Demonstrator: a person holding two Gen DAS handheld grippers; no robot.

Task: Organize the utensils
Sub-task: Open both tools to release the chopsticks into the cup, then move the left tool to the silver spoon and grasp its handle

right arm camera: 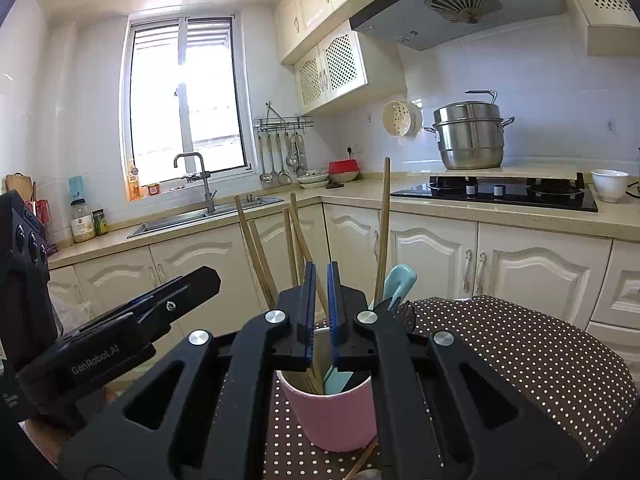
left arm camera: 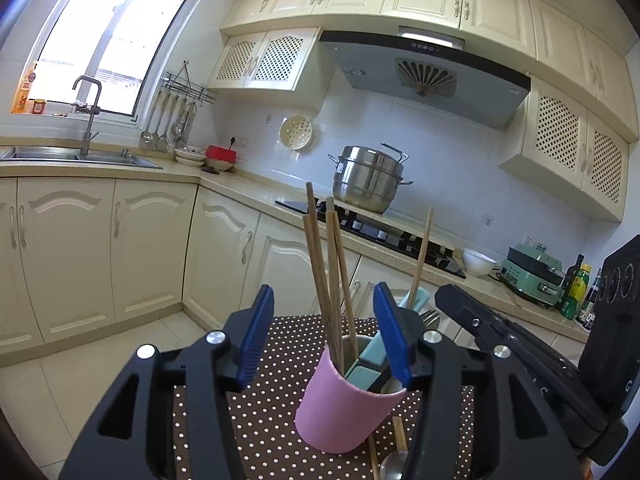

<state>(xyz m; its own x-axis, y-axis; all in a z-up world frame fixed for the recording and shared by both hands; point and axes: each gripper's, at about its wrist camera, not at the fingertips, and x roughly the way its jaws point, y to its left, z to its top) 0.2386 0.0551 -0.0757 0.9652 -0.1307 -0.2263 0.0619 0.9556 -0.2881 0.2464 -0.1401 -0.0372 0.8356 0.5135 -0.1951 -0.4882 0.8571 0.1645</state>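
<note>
Left wrist view: the left gripper [left arm camera: 324, 344] stands with its blue pads apart, a pink cup [left arm camera: 344, 412] low between them; the right pad [left arm camera: 390, 336] sits just at the cup's rim, while the left pad [left arm camera: 256, 336] is clear of the cup with open room between. No pad presses on the cup. The cup stands on a brown dotted cloth [left arm camera: 280, 420] over the table, leaning a little in this view, and holds wooden chopsticks [left arm camera: 320, 264] that rise well above the rim, plus a pale blue spoon handle [left arm camera: 372, 352]. One more chopstick [left arm camera: 422, 256] slants up beyond the right pad. Loose chopsticks [left arm camera: 400, 436] and a metal spoon [left arm camera: 394, 466] lie on the cloth just beside the cup's base. The right gripper [left arm camera: 452, 300] comes in from the right, close beside the left one. In the right wrist view its jaws are nearly together above the cup [right arm camera: 332, 416], and a chopstick [right arm camera: 320, 300] runs up through the narrow gap; whether the pads grip it I cannot tell. The cloth's far edge [right arm camera: 520, 304] curves off the table, with floor and cabinets [right arm camera: 436, 256] beyond.
</note>
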